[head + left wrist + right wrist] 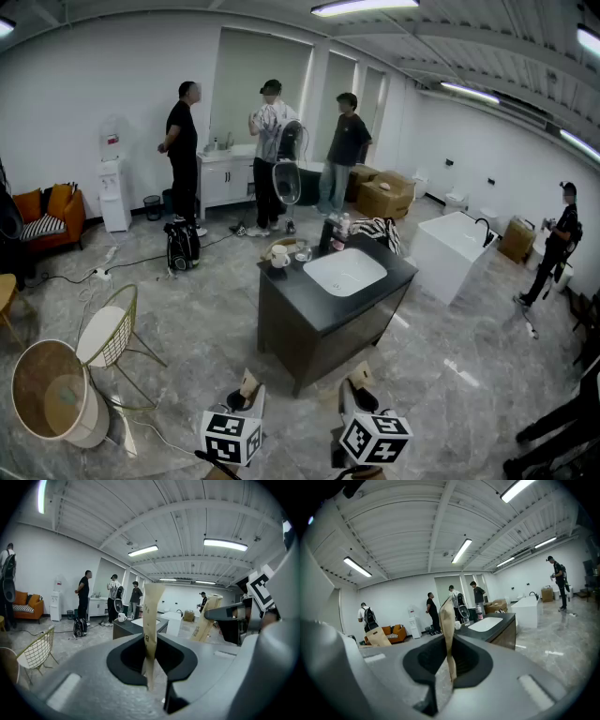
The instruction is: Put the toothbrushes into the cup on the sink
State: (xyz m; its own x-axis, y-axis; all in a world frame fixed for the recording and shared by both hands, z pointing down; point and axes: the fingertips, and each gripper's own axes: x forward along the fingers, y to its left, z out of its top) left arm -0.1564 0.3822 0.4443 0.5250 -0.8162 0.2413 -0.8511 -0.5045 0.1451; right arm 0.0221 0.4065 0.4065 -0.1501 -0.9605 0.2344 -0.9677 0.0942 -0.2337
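Bright strip lights [364, 7] overhead fill the white room evenly, leaving pale streaks of glare on the polished floor [459, 373]. The wide lenses bow the walls [75, 103] and blacken the corners of both gripper views; the wrapped toothbrush [150, 634] between my fingers [84, 677] looks soft, too close for focus.

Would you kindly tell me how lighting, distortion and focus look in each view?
Head view: even light from ceiling strips, walls bowed, sharp, pale glare on the floor. Left gripper view: strong fisheye, black corners, the near packet soft. Right gripper view: same dark rim, sink counter crisp.
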